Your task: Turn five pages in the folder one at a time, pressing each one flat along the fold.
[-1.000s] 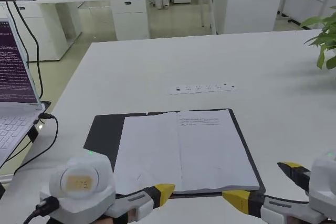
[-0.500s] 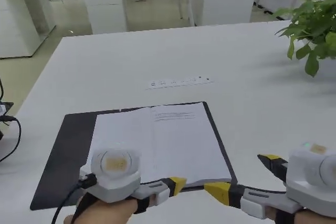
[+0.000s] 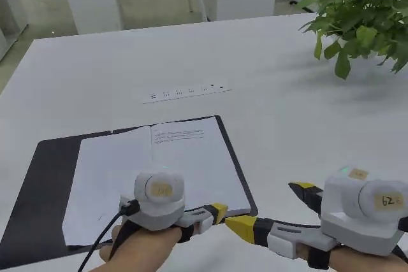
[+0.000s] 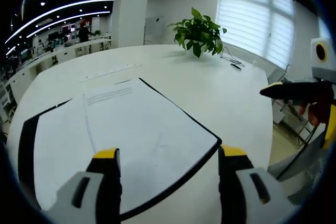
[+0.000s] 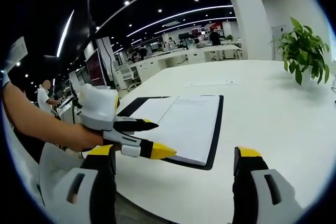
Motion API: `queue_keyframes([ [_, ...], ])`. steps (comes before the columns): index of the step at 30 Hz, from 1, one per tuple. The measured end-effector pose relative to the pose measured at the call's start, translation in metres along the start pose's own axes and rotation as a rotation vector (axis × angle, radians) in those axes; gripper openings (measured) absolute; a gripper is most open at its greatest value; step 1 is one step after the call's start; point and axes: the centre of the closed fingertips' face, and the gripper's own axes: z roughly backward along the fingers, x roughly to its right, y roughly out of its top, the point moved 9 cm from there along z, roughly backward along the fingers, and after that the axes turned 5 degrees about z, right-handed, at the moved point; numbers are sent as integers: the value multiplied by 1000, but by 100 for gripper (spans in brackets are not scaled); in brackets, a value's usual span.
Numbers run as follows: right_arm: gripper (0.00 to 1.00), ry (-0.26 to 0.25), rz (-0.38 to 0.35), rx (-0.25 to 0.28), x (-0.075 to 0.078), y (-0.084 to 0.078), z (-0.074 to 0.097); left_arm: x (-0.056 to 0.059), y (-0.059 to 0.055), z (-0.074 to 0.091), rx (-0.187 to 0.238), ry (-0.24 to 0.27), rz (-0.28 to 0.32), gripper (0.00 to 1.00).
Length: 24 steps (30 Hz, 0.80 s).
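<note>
The folder (image 3: pixel 185 157) lies open and flat on the white table, white pages on a black cover, with a few printed lines at the top of the right page. My left gripper (image 3: pixel 213 213) is open at the folder's near edge, close to its right corner. In the left gripper view the jaws (image 4: pixel 168 153) stand wide apart over the right page (image 4: pixel 136 124). My right gripper (image 3: pixel 271 207) is open just right of that corner, above bare table. The right gripper view (image 5: pixel 173 151) looks along the folder (image 5: pixel 184 119), with the left gripper (image 5: pixel 152 139) in front.
A potted green plant (image 3: pixel 363 23) stands at the table's far right. A socket strip (image 3: pixel 185 92) is set into the tabletop beyond the folder. Bare table surrounds the folder on the right and far sides. Desks and people show in the room behind.
The head camera has swung right, so the laptop has left the picture. My left gripper has moved right along the folder's near edge toward its right corner. Both grippers stay open.
</note>
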Motion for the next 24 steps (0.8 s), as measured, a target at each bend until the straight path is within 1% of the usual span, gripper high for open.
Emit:
queue_keyframes([
  [4, 92, 0, 1, 2, 0, -2, 1, 4, 1, -10, 12, 1, -2, 75],
  [8, 92, -3, -14, 1, 1, -3, 1, 7, 2, -18, 23, 0, -3, 73],
  [11, 91, -5, -18, 1, 2, -6, 1, 7, 3, -24, 27, 1, 8, 72],
  [13, 91, -5, -17, -5, 2, -7, 2, 7, 3, -28, 30, 11, 3, 71],
  [18, 90, -14, -38, 7, 5, -8, 4, 5, 1, -37, 24, 23, -8, 68],
  [20, 90, -16, -42, 8, 6, -8, 5, 5, -1, -40, 21, 31, -20, 66],
  [21, 90, -18, -44, 8, 6, -9, 5, 4, -3, -41, 13, 43, -25, 66],
  [24, 90, -20, -44, -1, 7, -10, 5, 2, -9, -41, -6, 69, -76, 62],
])
